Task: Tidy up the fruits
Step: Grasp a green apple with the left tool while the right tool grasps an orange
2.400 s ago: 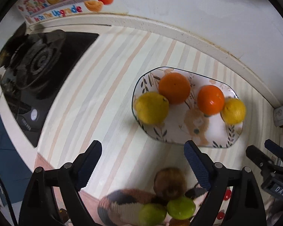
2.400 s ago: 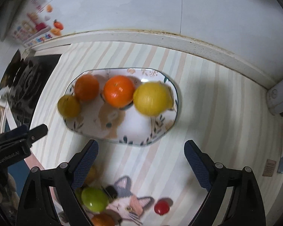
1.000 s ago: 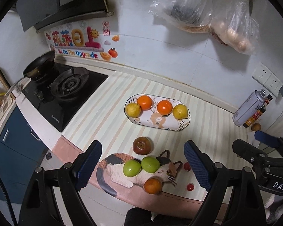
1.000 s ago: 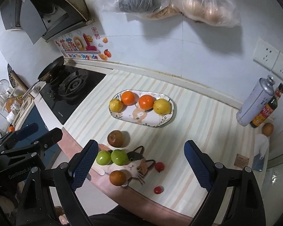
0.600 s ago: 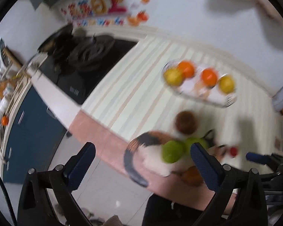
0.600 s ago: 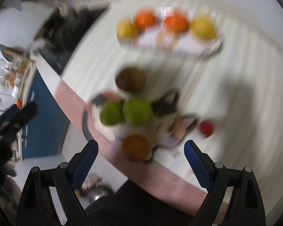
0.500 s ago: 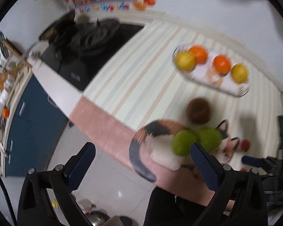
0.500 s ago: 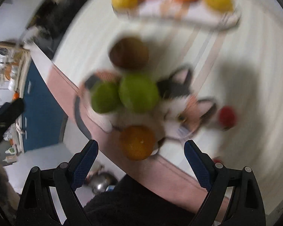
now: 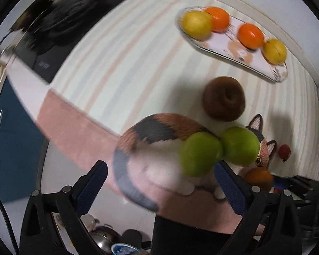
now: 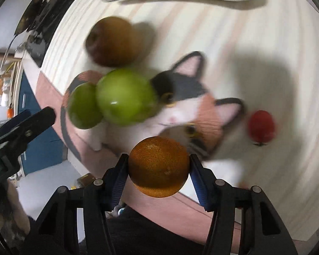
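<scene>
My right gripper (image 10: 158, 169) is shut on a dark orange (image 10: 158, 166) at the near edge of the cat-shaped mat (image 10: 191, 110). Two green apples (image 10: 125, 96) lie on the mat, a brown fruit (image 10: 111, 41) just beyond them. My left gripper (image 9: 159, 182) is open and empty, above the mat's tail end (image 9: 151, 131); the green apples (image 9: 202, 153) sit near its right finger. The oval plate (image 9: 229, 44) holds two oranges and two yellow fruits. The dark orange (image 9: 258, 177) shows at the right.
A small red tomato (image 10: 261, 125) lies right of the mat, also seen in the left wrist view (image 9: 284, 152). A black stove (image 9: 59, 27) is at the far left. The pink counter edge (image 9: 74, 131) runs near the mat, with blue cabinets (image 9: 12, 140) below.
Both grippers dropped from high above the counter down to the cat mat. The right gripper went from open to closed on the dark orange. The left gripper stayed open.
</scene>
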